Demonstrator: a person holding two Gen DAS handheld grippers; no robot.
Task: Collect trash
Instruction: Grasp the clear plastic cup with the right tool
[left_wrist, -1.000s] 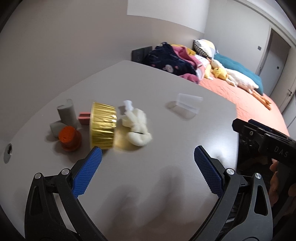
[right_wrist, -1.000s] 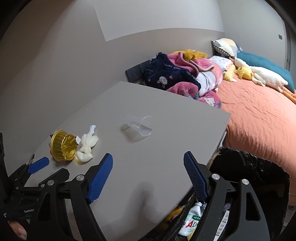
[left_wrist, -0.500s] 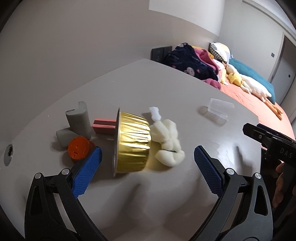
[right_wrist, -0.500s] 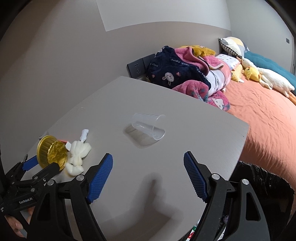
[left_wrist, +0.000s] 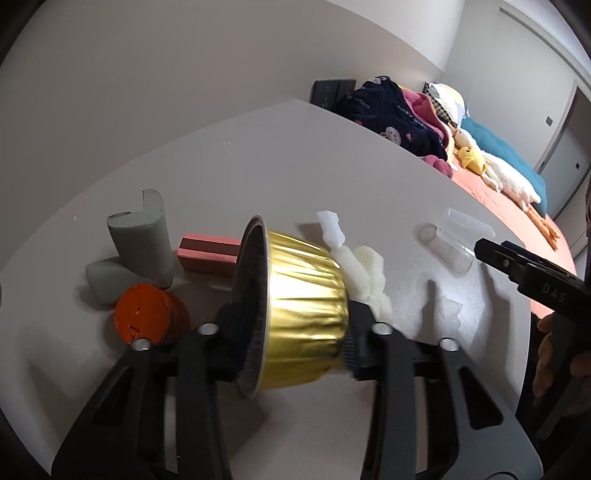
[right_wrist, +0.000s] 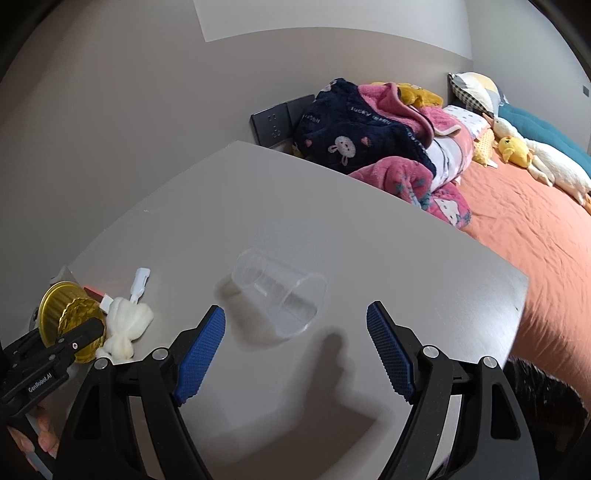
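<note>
The gold foil cup (left_wrist: 306, 314) lies on its side on the gray table (left_wrist: 295, 166), right between the two fingers of the left tongs (left_wrist: 295, 332). One finger is at the cup's open mouth and the other is at its bottom, and both press on it, so the left tongs are holding the cup tight. Seen from the right tongs, the gold foil cup (right_wrist: 68, 321) sits far off to the left with a black finger across it.

Just behind the cup, touching its bottom, is a white fluffy wad (left_wrist: 365, 273) with a small white plastic piece (left_wrist: 330, 229) sticking up from it. On the other side of the cup, near its mouth, sit an orange cap (left_wrist: 146, 319), a gray foam piece (left_wrist: 142, 242) and a pink block (left_wrist: 207, 254).

The right tongs (right_wrist: 295, 347) are spread wide and hold nothing. A clear plastic cup (right_wrist: 280, 295) lies on its side on the table just in front of them, in line with the gap, not touching either blue pad (right_wrist: 199, 350).

Far past the cup, beyond the table, is a pile of blankets (right_wrist: 369, 144) on an orange bed (right_wrist: 535, 229).
</note>
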